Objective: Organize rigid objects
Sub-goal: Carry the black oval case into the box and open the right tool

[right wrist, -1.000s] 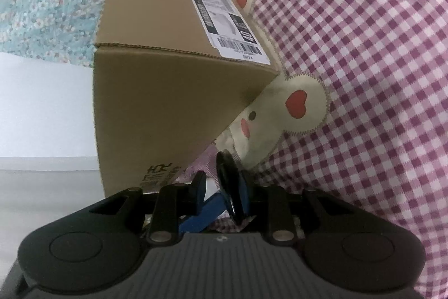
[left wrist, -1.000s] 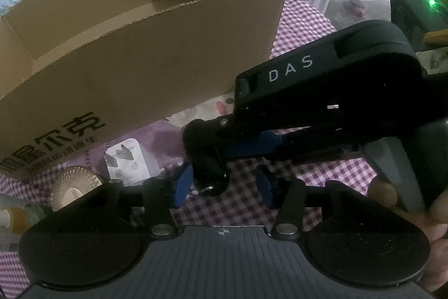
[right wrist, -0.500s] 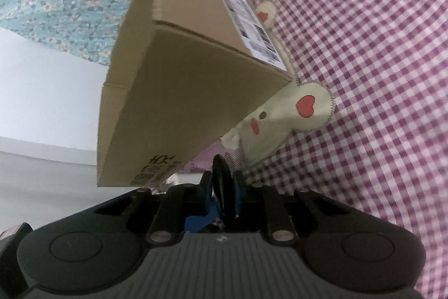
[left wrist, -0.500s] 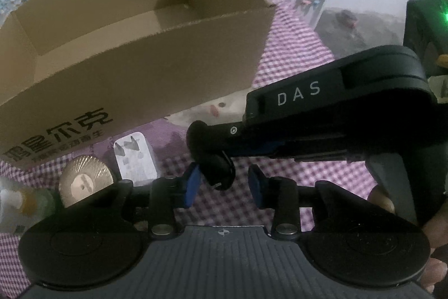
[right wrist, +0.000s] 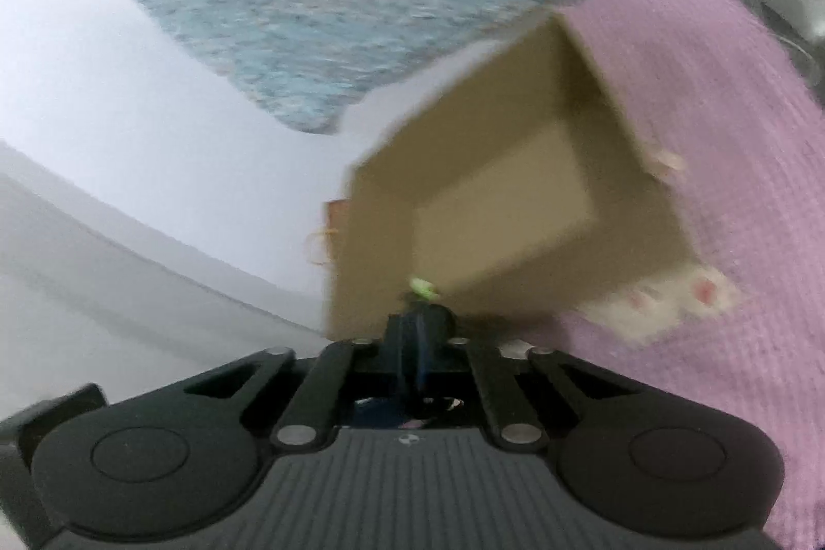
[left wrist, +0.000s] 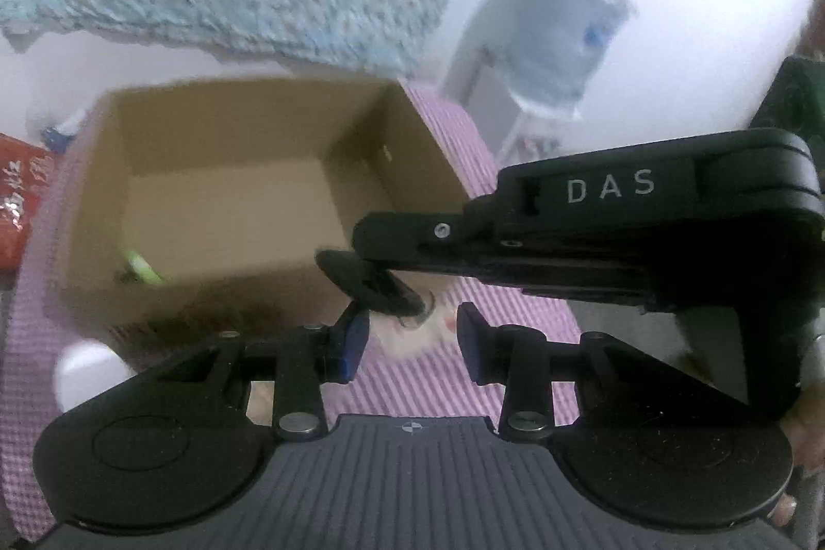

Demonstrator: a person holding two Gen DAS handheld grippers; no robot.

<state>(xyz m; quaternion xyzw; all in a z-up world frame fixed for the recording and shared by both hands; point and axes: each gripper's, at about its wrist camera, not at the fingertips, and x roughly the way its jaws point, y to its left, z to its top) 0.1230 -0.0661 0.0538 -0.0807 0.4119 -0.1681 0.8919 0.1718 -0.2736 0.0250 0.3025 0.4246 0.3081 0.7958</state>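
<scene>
An open cardboard box (left wrist: 216, 199) stands on the purple checked cloth; it also shows in the right wrist view (right wrist: 505, 210). A small green object (left wrist: 142, 266) lies inside it at the near left. My right gripper (right wrist: 418, 333) is shut on a black round disc (left wrist: 371, 282), seen edge-on between its fingers and held above the box's near right corner. My left gripper (left wrist: 410, 341) is open and empty, just below the disc. Both views are blurred by motion.
A white plug adapter (left wrist: 87, 375) lies in front of the box at left. A red packet (left wrist: 15, 204) sits at the far left. A cream bear patch (right wrist: 675, 297) shows on the cloth beside the box. A water dispenser (left wrist: 562, 50) stands behind.
Both grippers rose and tilted, so the box's inside now shows. The right gripper carried the black disc up from the cloth to the box's rim. The left gripper stayed open.
</scene>
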